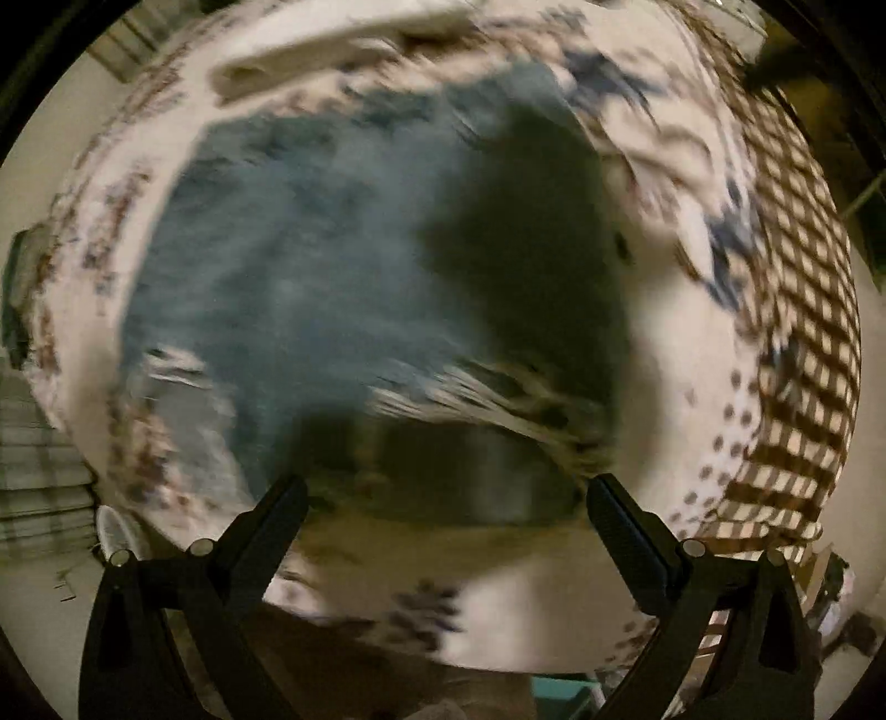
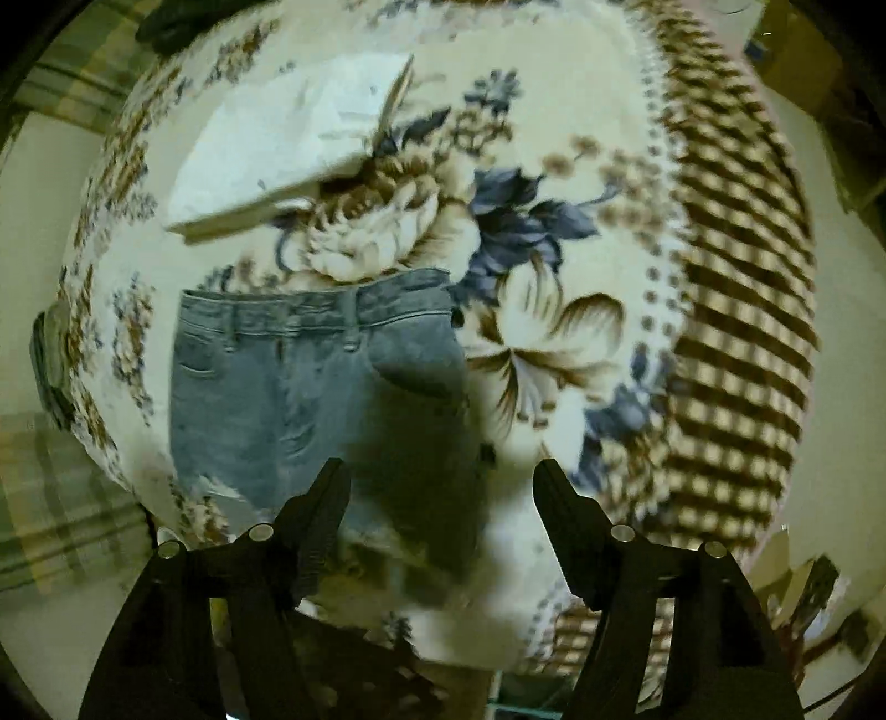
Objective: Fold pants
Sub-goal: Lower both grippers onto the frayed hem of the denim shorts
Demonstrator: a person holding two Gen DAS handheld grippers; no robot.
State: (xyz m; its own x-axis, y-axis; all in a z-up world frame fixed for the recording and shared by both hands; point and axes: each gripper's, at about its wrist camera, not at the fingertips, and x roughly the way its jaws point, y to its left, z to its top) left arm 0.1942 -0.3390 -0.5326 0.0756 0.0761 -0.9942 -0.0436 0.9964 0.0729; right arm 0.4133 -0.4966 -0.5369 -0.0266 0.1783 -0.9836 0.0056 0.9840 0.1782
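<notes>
Blue-grey jeans (image 2: 310, 387) lie flat on a floral blanket (image 2: 554, 166), waistband at the far end. In the left wrist view the jeans (image 1: 288, 277) fill the middle, blurred by motion, with a dark shadow over their right part. My left gripper (image 1: 446, 498) is open and empty above the near end of the jeans. My right gripper (image 2: 440, 482) is open and empty above the jeans' right near edge.
A folded white cloth (image 2: 288, 144) lies on the blanket beyond the waistband; it also shows in the left wrist view (image 1: 343, 50). A brown checked border (image 2: 742, 332) runs along the blanket's right side. Floor shows around the blanket's edges.
</notes>
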